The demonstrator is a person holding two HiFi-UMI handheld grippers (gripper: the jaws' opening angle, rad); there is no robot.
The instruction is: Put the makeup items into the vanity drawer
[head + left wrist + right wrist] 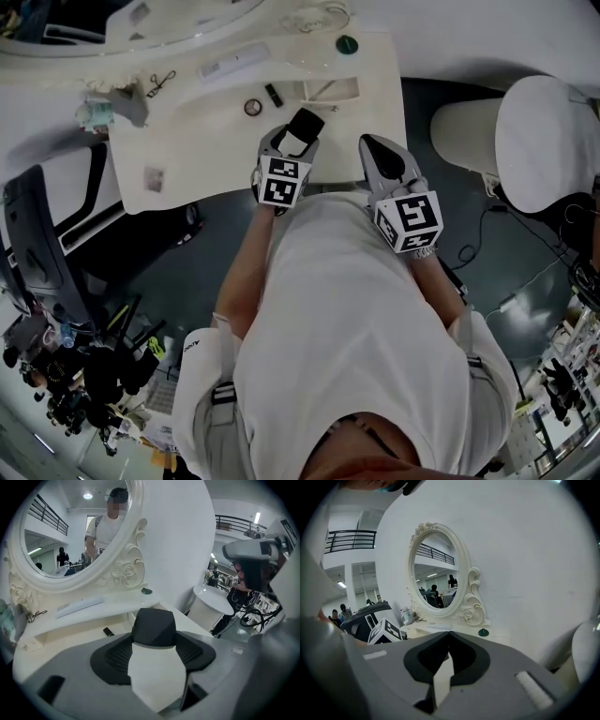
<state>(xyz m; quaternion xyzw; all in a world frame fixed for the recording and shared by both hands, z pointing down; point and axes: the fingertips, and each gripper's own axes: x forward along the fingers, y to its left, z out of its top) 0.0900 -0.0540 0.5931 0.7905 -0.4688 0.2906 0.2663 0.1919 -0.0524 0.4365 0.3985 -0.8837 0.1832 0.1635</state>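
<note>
My left gripper (292, 141) is shut on a white makeup bottle with a black cap (305, 122), held over the front edge of the cream vanity top (216, 159). In the left gripper view the bottle (154, 663) stands between the dark pads, cap outward. My right gripper (368, 142) hangs to the right of it, shut and holding nothing; its jaws (449, 634) meet at the tips. A small open drawer (330, 90) sits just beyond the bottle. A round compact (251, 107), a black lipstick (274, 94) and an eyelash curler (161, 82) lie on the vanity.
An oval mirror (75, 527) stands at the back of the vanity, with a long white item (230, 64) and a green round piece (347, 44) near it. A teal bottle (94, 114) sits at the left end. A white round stool (544, 141) is at the right.
</note>
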